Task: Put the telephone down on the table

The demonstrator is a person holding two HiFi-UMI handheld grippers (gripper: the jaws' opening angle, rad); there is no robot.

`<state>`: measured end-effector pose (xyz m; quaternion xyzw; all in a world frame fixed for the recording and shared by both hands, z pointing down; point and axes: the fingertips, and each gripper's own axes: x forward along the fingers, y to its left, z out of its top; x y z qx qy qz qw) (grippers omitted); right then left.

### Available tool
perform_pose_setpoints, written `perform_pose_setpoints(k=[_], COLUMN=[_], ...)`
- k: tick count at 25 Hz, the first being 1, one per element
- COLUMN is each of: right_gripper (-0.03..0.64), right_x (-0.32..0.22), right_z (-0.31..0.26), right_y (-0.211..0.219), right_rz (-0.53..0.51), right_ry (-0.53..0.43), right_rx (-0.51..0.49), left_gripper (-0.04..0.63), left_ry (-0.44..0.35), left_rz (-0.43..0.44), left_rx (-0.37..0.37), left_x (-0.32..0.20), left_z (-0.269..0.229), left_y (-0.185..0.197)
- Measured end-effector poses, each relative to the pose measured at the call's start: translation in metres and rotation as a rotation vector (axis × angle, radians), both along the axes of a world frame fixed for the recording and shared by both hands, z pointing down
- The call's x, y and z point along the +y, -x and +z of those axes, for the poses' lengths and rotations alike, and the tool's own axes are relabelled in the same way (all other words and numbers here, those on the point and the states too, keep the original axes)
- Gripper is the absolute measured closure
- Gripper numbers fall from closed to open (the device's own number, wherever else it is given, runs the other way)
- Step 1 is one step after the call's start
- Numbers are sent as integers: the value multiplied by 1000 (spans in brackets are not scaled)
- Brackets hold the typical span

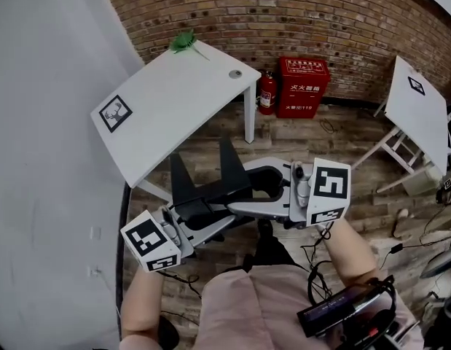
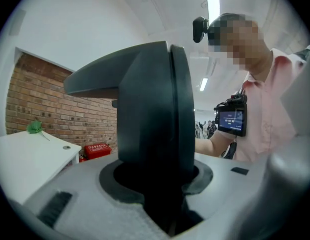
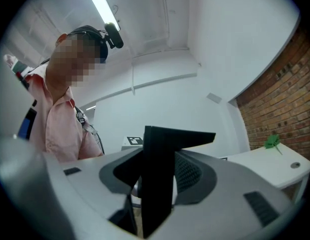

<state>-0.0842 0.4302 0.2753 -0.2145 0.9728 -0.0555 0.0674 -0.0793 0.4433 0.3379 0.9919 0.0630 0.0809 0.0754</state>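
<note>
The bench [image 1: 174, 93] is offering a broad white top, with a square marker [image 1: 115, 113] lying at its near left corner, a green object [image 1: 183, 41] sitting at the far edge and a small round cap [image 1: 234, 74] near the right corner; the brick wall [image 1: 283, 13], fire extinguisher [image 1: 266, 92] and red cabinet [image 1: 303, 86] are closing off the floor beyond

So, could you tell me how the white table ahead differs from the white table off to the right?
The table ahead carries a small green thing at its far corner; the right-hand table shows only its marker. The table ahead looms large in the head view; the right-hand table sits small at the edge. Both are white, each with a black-and-white square marker.
</note>
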Motion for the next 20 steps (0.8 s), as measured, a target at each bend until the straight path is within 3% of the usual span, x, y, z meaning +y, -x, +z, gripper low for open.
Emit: perform_pose_setpoints(k=[11, 20], right_gripper=[434, 434], right_x=[-108, -214], right_z=[38, 30], right_y=[-71, -122], right_rz=[-30, -129], right_ry=[95, 94], right_rx=[-15, -26], left_gripper=[433, 433], left_ry=[105, 104], left_rz=[-41, -138], left_rx=[-22, -31], left_x=[-103, -209], left_z=[37, 29], left_y=[-71, -122])
